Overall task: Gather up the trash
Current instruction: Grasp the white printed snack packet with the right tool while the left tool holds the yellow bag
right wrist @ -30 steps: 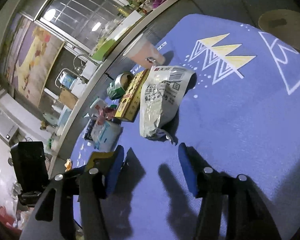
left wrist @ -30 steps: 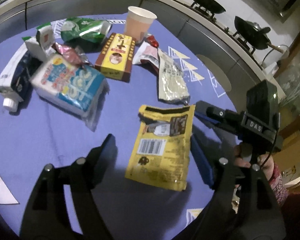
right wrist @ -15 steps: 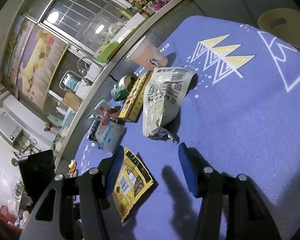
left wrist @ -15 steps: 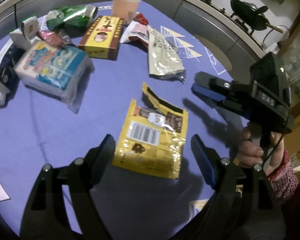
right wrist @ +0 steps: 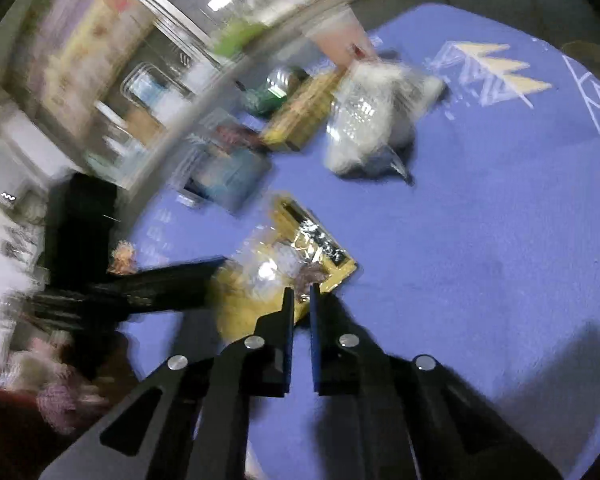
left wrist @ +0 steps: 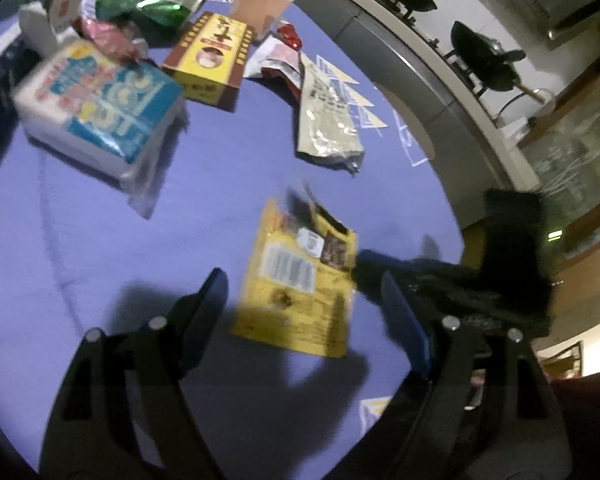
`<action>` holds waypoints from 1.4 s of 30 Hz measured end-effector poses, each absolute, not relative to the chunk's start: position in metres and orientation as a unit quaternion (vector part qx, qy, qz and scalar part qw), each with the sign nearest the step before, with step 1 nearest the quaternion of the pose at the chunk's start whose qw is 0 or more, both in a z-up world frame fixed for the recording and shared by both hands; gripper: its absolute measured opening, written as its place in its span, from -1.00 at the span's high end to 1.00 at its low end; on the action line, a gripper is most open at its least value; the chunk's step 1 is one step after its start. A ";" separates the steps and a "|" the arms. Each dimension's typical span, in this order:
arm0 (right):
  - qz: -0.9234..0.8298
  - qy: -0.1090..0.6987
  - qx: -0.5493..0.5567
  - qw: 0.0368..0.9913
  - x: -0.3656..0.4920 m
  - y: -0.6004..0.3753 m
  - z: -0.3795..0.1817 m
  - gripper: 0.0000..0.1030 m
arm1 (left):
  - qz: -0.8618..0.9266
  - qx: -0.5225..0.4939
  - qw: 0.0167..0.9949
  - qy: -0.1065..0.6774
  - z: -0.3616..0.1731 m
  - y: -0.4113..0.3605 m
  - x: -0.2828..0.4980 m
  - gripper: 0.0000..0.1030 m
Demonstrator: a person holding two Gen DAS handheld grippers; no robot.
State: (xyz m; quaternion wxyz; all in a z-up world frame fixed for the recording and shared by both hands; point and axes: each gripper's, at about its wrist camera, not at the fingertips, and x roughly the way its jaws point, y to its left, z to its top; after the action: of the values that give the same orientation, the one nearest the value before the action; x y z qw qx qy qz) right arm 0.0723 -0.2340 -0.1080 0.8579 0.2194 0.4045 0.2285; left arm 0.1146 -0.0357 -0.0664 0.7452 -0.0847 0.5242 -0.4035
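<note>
A half second ago the right gripper (right wrist: pixel 300 300) stood wide open; now it is pinched on a corner of the yellow wrapper (left wrist: pixel 296 276), which seems, through the blur, barely lifted off the purple worktop (left wrist: pixel 100 240). The left gripper (left wrist: pixel 304 300) hovers open beside it.

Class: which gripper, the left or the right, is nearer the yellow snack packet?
Right. The right gripper pinches the yellow snack packet at its edge; the left gripper hangs open, straddling it without touching.
</note>
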 end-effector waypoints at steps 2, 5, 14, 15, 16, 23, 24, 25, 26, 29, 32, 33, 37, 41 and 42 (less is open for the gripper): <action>0.233 0.404 0.233 0.853 0.076 -0.237 -0.110 1.00 | -0.417 -0.113 0.730 0.530 -0.069 -0.033 0.118 -0.47; 0.231 0.400 0.231 0.856 0.078 -0.236 -0.110 1.00 | -0.443 -0.165 0.694 0.543 -0.077 -0.030 0.122 -0.38; 0.246 0.395 0.275 0.841 0.079 -0.248 -0.117 1.00 | -0.420 -0.133 0.697 0.566 -0.090 -0.051 0.117 0.96; 0.247 0.394 0.284 0.839 0.079 -0.251 -0.117 1.00 | -0.418 -0.137 0.701 0.562 -0.088 -0.050 0.117 0.98; 0.248 0.386 0.301 0.836 0.079 -0.257 -0.116 1.00 | -0.417 -0.140 0.705 0.555 -0.085 -0.047 0.118 0.98; 0.200 0.314 0.401 0.837 0.089 -0.307 -0.105 -0.04 | -0.421 -0.161 0.721 0.527 -0.068 -0.025 0.118 0.98; 0.198 0.308 0.397 0.841 0.090 -0.307 -0.102 -0.22 | -0.420 -0.162 0.722 0.526 -0.067 -0.025 0.117 0.98; 0.191 0.309 0.387 0.847 0.093 -0.306 -0.098 -0.32 | -0.419 -0.162 0.723 0.525 -0.066 -0.023 0.117 0.98; 0.182 0.314 0.378 0.851 0.096 -0.304 -0.096 -0.32 | -0.418 -0.163 0.723 0.525 -0.066 -0.022 0.117 0.98; 0.161 0.330 0.350 0.862 0.110 -0.294 -0.087 -0.32 | -0.420 -0.168 0.727 0.516 -0.060 -0.019 0.115 0.98; 0.134 0.353 0.282 0.882 0.129 -0.270 -0.078 -0.32 | -0.421 -0.172 0.736 0.501 -0.053 -0.008 0.114 0.98; 0.120 0.358 0.260 0.889 0.136 -0.263 -0.077 -0.32 | -0.420 -0.174 0.739 0.497 -0.051 -0.004 0.114 0.98; 0.070 0.358 0.200 0.910 0.151 -0.241 -0.078 -0.32 | -0.409 -0.183 0.745 0.494 -0.049 0.007 0.113 0.98; 0.028 0.358 0.131 0.924 0.162 -0.216 -0.081 -0.33 | -0.403 -0.192 0.747 0.493 -0.050 0.018 0.112 0.98; 0.017 0.360 0.101 0.927 0.164 -0.208 -0.081 -0.33 | -0.403 -0.194 0.747 0.491 -0.050 0.019 0.112 0.98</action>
State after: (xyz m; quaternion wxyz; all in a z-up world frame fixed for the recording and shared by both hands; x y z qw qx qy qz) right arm 0.1637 -0.2082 -0.0814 0.9272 0.1006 0.3603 0.0166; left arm 0.1116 0.0190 -0.0504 0.7471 -0.1942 0.4913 -0.4035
